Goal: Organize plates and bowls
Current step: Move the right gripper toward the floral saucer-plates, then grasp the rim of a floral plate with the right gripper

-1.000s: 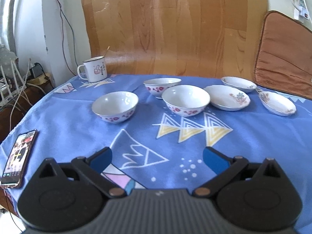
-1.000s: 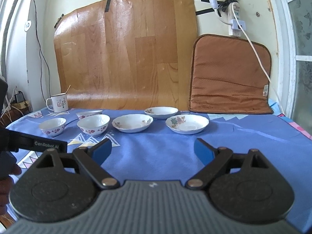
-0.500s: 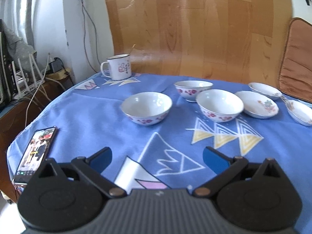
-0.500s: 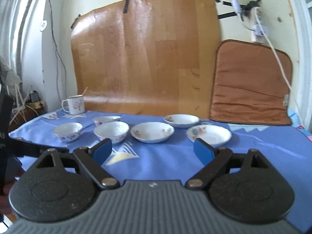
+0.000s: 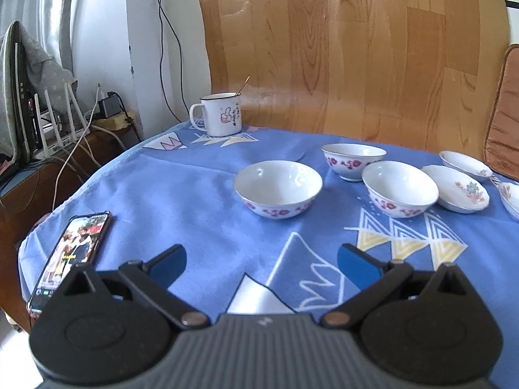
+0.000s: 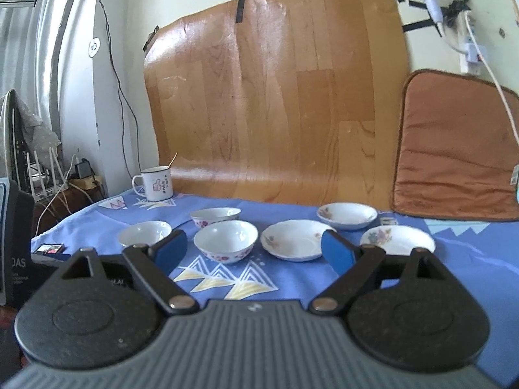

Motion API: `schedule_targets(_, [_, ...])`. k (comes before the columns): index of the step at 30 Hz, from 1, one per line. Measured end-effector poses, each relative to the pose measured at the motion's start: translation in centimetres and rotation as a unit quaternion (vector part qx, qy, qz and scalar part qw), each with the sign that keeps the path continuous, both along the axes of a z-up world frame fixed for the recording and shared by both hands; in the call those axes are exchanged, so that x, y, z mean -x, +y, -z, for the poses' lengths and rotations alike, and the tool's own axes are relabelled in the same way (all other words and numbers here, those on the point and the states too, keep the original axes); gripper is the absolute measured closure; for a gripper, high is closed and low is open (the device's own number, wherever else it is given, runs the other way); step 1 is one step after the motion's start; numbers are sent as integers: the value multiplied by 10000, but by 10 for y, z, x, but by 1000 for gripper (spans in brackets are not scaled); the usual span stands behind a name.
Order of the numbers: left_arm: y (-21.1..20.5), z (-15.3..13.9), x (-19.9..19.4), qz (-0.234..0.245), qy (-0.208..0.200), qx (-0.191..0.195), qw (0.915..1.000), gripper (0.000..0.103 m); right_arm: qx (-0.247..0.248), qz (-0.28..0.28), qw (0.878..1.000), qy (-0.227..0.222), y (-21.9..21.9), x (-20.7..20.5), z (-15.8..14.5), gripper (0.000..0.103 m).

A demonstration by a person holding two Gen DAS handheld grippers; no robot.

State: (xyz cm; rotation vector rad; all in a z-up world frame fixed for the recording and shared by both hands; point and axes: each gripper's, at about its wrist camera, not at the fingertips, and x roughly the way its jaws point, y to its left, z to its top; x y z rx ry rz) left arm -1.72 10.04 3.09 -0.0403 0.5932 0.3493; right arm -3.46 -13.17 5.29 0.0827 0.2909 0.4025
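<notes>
Three white floral bowls stand on the blue cloth: a left bowl (image 5: 278,188) (image 6: 144,233), a middle bowl (image 5: 399,188) (image 6: 226,241) and a back bowl (image 5: 353,160) (image 6: 215,217). Three floral plates lie to their right: a near plate (image 5: 455,188) (image 6: 295,240), a back plate (image 5: 465,160) (image 6: 347,215) and a right plate (image 6: 397,240). My left gripper (image 5: 262,264) is open and empty, short of the left bowl. My right gripper (image 6: 254,249) is open and empty, short of the middle bowl and near plate.
A white enamel mug (image 5: 222,115) (image 6: 156,183) with a spoon stands at the back left. A phone (image 5: 74,253) lies at the table's left edge. A wood-pattern sheet (image 6: 275,107) and a brown cushion (image 6: 454,149) lean on the wall behind.
Both grippers have swung to the left, so the dishes sit further right in each view. The right gripper has also come closer to the bowls. Both stay open.
</notes>
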Motion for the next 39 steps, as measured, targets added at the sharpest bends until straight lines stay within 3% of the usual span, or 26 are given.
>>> schedule_targets(9, [4,2,-4,279,-10,258,9993,1,13,-10,9994,336,9,-11,11,21])
schedule_targets(17, [-21,-10,-21,1134,18,647,9914,19,17,264,9967,769,-4,-40,21,58])
schedule_targets(22, [-38,-9,-34,1447,124,859,9857,32,-467,742,9857,1442,-30,-85,30,72])
schedule_targets(26, [-45,-6,-42,1537,216,863,9841,36,-782,964,9759,1792,-43,-116,31,72])
schedule_targets(39, [-55,-3,-74,1850,463,1154,9748,47,-673,857,9573,2678,-39,-202,38,73])
